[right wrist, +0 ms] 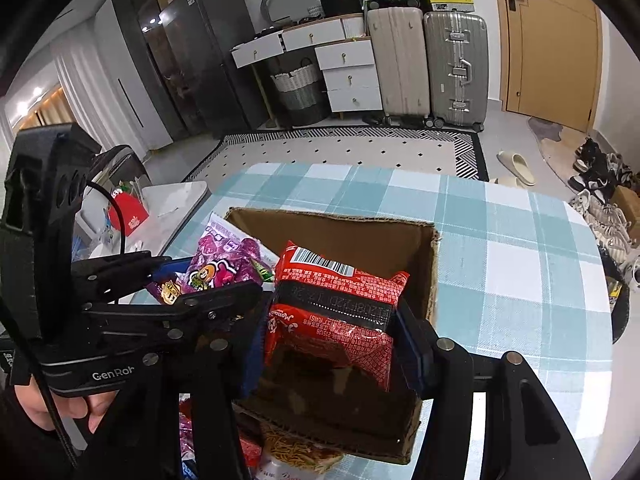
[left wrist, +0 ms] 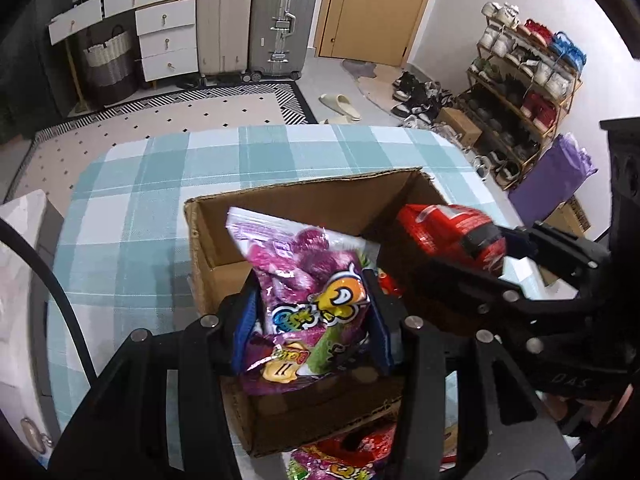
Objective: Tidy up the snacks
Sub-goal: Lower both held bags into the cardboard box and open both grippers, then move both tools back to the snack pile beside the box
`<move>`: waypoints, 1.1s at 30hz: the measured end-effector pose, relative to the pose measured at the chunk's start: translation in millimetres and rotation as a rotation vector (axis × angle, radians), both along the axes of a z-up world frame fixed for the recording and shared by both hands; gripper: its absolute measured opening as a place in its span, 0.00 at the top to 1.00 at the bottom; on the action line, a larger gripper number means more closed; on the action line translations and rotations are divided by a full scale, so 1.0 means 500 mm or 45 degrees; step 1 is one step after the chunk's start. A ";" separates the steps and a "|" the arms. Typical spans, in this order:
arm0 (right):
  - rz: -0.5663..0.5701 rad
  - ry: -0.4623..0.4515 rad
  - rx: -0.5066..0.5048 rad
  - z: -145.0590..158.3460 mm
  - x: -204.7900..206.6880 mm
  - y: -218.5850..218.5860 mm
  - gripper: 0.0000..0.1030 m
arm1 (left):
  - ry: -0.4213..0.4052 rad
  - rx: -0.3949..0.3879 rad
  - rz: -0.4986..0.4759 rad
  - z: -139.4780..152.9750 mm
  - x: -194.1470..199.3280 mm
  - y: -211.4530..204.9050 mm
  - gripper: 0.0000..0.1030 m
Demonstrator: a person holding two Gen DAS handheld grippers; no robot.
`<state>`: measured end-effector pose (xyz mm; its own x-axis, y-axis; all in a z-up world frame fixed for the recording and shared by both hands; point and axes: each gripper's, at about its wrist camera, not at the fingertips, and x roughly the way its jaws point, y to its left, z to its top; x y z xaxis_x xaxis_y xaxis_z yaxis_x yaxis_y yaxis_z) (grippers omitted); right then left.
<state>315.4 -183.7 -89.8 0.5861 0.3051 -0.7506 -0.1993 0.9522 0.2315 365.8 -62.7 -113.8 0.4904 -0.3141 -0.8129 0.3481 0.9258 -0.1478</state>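
Two packets are going into the cardboard box [left wrist: 208,240] at once, and neither has been let go. The box sits on the checked tablecloth [left wrist: 140,184], and its floor, where it shows beyond the left tongs, looks bare, so I'd judge the sorting has only just got under way. More packets lie on the table on the near side of the box, below both pairs of tongs: a red-and-purple one under the left pair [left wrist: 340,460] and a noodle pack under the right pair [right wrist: 296,452]. Those are still to be put away.

The left gripper [left wrist: 312,320] has its blue pads partly spread with the purple candy bag [left wrist: 296,264] between them. The pads sit against the bag's two sides, so it looks pinched, with the bag's upper half standing up past the fingertips inside the box.

The right gripper [right wrist: 332,344] is likewise partly spread around the red noodle packet [right wrist: 336,292], pads against its edges, barcode end pointing away over the open box. It hangs just to the right of the purple bag, the two packets near each other but apart, as far as I can tell.
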 end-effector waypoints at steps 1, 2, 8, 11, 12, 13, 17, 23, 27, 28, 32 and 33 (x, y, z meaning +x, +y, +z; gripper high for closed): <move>-0.003 -0.001 -0.002 0.002 0.000 -0.002 0.44 | -0.004 0.011 -0.001 0.003 -0.001 -0.001 0.50; -0.005 -0.001 -0.003 0.004 -0.001 -0.005 0.41 | -0.008 0.011 -0.004 0.007 -0.002 0.000 0.46; -0.023 -0.049 0.024 0.030 -0.019 -0.021 0.33 | -0.061 -0.023 0.034 0.049 -0.024 0.018 0.35; -0.032 -0.076 0.042 0.048 -0.031 -0.029 0.32 | -0.056 -0.058 0.054 0.066 -0.037 0.034 0.34; -0.032 -0.082 0.046 0.055 -0.036 -0.030 0.29 | -0.064 -0.064 0.056 0.072 -0.045 0.038 0.34; -0.035 -0.095 0.052 0.063 -0.045 -0.034 0.28 | -0.076 -0.060 0.056 0.077 -0.054 0.042 0.34; -0.050 -0.145 0.077 0.093 -0.081 -0.045 0.27 | -0.161 0.027 0.081 0.096 -0.103 0.046 0.30; -0.067 -0.240 0.133 0.143 -0.171 -0.055 0.22 | -0.214 0.046 0.071 0.114 -0.184 0.051 0.26; -0.057 -0.335 0.149 0.174 -0.242 -0.050 0.19 | -0.253 0.070 0.081 0.124 -0.232 0.053 0.26; -0.053 -0.354 0.153 0.179 -0.261 -0.047 0.19 | -0.253 0.058 0.083 0.125 -0.242 0.055 0.24; -0.034 -0.422 0.142 0.185 -0.335 -0.028 0.14 | -0.270 0.024 0.095 0.133 -0.295 0.067 0.23; -0.030 -0.436 0.136 0.184 -0.350 -0.023 0.13 | -0.286 0.039 0.102 0.135 -0.312 0.068 0.23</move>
